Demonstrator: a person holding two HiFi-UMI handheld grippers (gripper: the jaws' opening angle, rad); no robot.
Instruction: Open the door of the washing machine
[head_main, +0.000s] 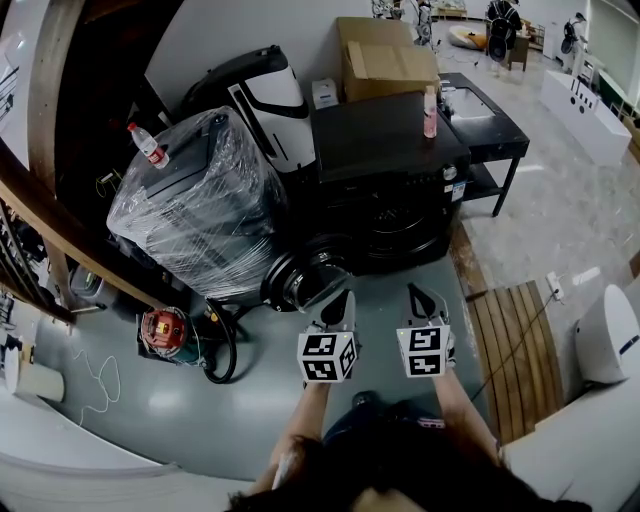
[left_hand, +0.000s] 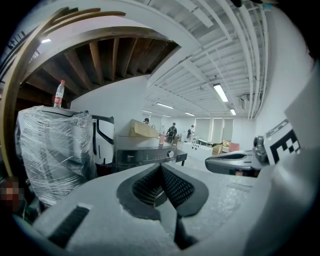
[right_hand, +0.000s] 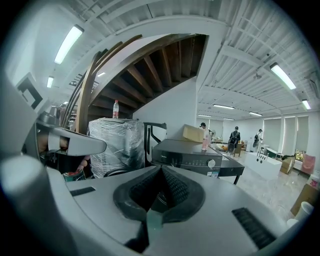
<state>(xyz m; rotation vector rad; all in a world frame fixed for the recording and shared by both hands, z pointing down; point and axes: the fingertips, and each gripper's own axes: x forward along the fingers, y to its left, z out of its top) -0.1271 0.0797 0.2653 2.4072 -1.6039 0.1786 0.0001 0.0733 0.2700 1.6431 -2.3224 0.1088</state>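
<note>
Hovering short of washer | door: round, at front's left corner, looks already swung out, just ahead of left gripper | tip: to widen, catch the free rim and follow the hinge arc, no yanking | left gripper and right gripper: jaws fully together, empty, touching nothing

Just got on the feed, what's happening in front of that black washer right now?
A person faces the black washing machine with a gripper in each hand. The left gripper and right gripper hang side by side short of its front, tongs shut on nothing. The round door looks already swung out toward the left, though I can't be sure.
</note>
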